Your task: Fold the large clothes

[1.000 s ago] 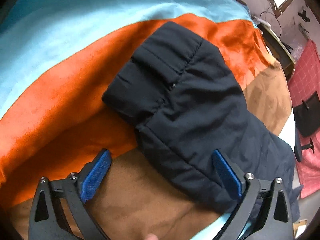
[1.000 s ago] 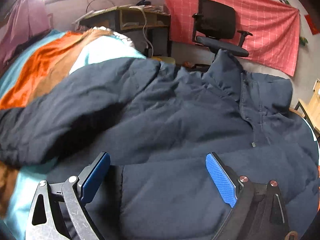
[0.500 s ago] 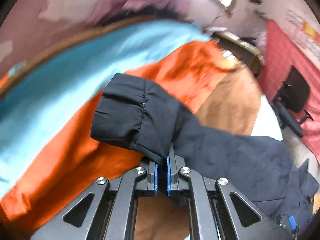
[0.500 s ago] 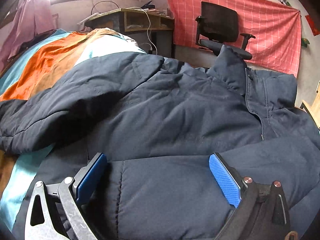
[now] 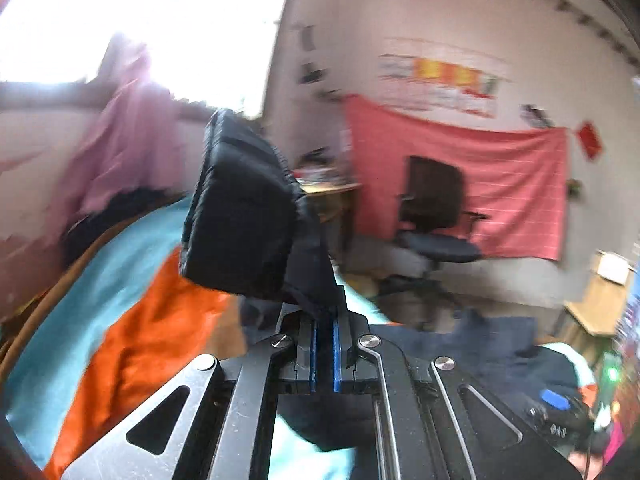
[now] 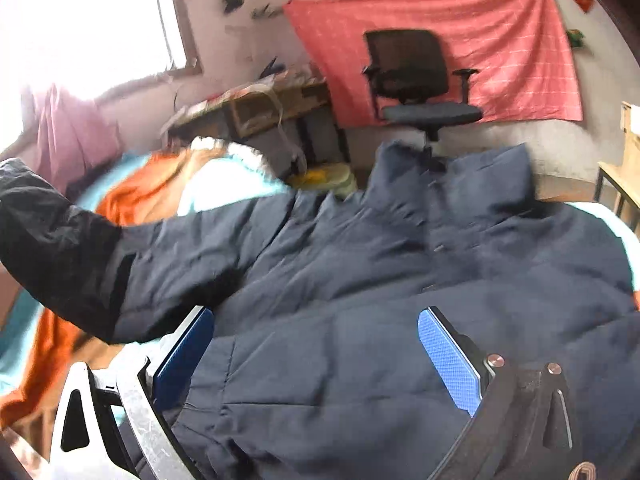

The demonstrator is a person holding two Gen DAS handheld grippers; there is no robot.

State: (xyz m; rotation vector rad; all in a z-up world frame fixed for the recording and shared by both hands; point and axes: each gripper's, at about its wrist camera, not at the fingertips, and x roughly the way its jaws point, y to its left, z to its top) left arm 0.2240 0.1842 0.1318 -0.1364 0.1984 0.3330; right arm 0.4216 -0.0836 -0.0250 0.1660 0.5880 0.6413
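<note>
A dark navy padded jacket (image 6: pixel 400 280) lies spread on a bed with an orange, light blue and brown cover (image 5: pixel 132 340). My left gripper (image 5: pixel 325 320) is shut on the jacket's sleeve near the cuff (image 5: pixel 244 208) and holds it lifted above the bed; the cuff stands up in front of the camera. The raised sleeve (image 6: pixel 72 256) also shows at the left of the right wrist view. My right gripper (image 6: pixel 316 356) is open, its blue pads (image 6: pixel 448 356) straddling the jacket's lower body without pinching it.
A black office chair (image 6: pixel 416 80) stands beyond the bed before a red cloth on the wall (image 6: pixel 480 40). A cluttered desk (image 6: pixel 260 108) is by the bright window. Pink cloth (image 5: pixel 128 140) hangs at the left. A wooden stand (image 5: pixel 600 304) is at the right.
My left gripper shut on the sleeve cuff, then lifted it off the bed and swung it up toward the jacket's body. My right gripper stayed open over the jacket.
</note>
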